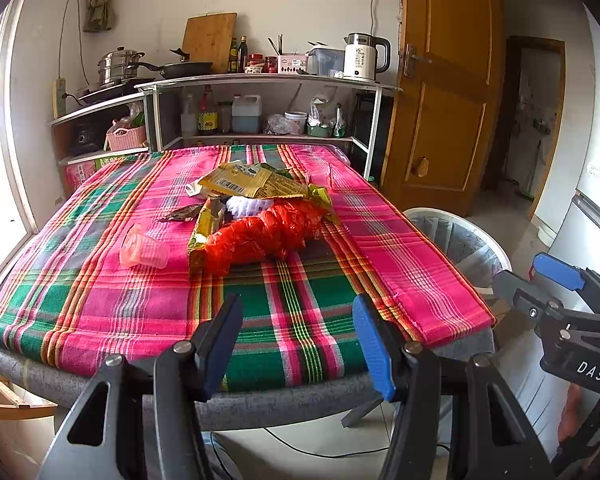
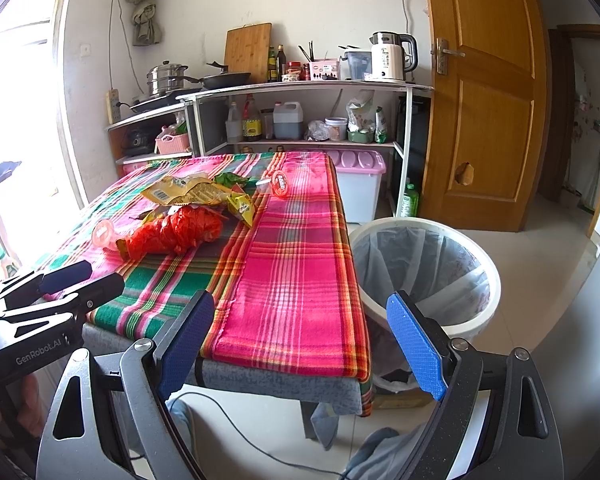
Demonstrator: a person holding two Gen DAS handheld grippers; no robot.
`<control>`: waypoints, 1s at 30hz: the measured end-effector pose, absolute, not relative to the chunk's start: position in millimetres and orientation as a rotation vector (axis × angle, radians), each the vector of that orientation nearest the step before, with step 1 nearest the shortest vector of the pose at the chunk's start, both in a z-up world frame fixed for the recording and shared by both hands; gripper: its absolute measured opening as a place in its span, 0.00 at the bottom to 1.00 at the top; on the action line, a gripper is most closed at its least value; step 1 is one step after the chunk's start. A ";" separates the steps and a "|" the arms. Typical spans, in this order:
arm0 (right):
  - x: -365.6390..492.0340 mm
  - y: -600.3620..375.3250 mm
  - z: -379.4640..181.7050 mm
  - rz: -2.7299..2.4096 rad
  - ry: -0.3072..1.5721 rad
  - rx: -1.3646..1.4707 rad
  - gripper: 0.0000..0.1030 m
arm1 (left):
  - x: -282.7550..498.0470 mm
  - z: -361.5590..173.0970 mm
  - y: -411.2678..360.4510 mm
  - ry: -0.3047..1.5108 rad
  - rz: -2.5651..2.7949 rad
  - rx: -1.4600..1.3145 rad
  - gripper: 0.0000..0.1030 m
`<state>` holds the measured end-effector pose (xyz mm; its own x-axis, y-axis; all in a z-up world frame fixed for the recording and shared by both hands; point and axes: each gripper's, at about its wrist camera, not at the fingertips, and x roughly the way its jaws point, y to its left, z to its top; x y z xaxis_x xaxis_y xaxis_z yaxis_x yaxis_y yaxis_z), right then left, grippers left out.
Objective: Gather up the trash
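Left gripper [image 1: 300,344]: fingers wide apart, nothing between them, touching nothing; it hangs over the near edge of the table [image 1: 260,400], blue pads [image 1: 374,350] facing inward. Right gripper [image 2: 300,344]: fingers likewise wide apart and empty, held off the table's near right corner, its right pad [image 2: 416,346] in line with the bin [image 2: 428,276]. Each gripper shows at the edge of the other's view, the right one at far right from the left wrist, the left one at far left from the right wrist; a hand [image 1: 588,416] grips the right gripper's handle. Table: covered by a pink, green and red plaid cloth [image 1: 140,288]. Trash, heaped mid-table, well apart from both grippers: crumpled red bag [image 1: 268,236] nearest; yellow wrapper [image 1: 202,232] touching its left side; larger yellow packet [image 1: 244,182] behind; a white piece [image 1: 242,205] between packet and red bag; a dark wrapper [image 1: 182,213] to the left. Clear pink cup [image 1: 142,249], on its side, just left of the heap. Second small cup with red lid [image 2: 278,184], on its side, near the table's far right. Bin: white, lined with a clear bag, on the floor just beside the table's right edge; its contents cannot be made out. Background: shelf unit [image 1: 260,80] with kettle [image 1: 366,56], pans and bottles; wooden door [image 1: 444,92].
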<state>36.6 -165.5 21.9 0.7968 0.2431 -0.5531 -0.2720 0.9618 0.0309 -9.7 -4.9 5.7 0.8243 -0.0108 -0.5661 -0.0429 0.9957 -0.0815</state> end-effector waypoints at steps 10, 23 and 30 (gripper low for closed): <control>48.3 -159.1 19.6 0.291 0.606 -0.059 0.86 | -1.7 -1.0 2.5 0.614 0.022 -0.090 0.58; 82.5 -134.6 14.6 0.349 0.636 -0.084 0.86 | 26.7 -7.4 36.3 0.628 0.037 -0.137 0.58; 106.7 -110.7 19.7 0.404 0.623 -0.107 0.86 | 38.4 -1.6 80.1 0.600 0.145 -0.164 0.58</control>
<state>106.7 -110.7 19.7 0.7371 0.3352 -0.5867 -0.3988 0.9167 0.0227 38.4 80.1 -1.6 0.8158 0.0881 -0.5716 -0.1832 0.9768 -0.1109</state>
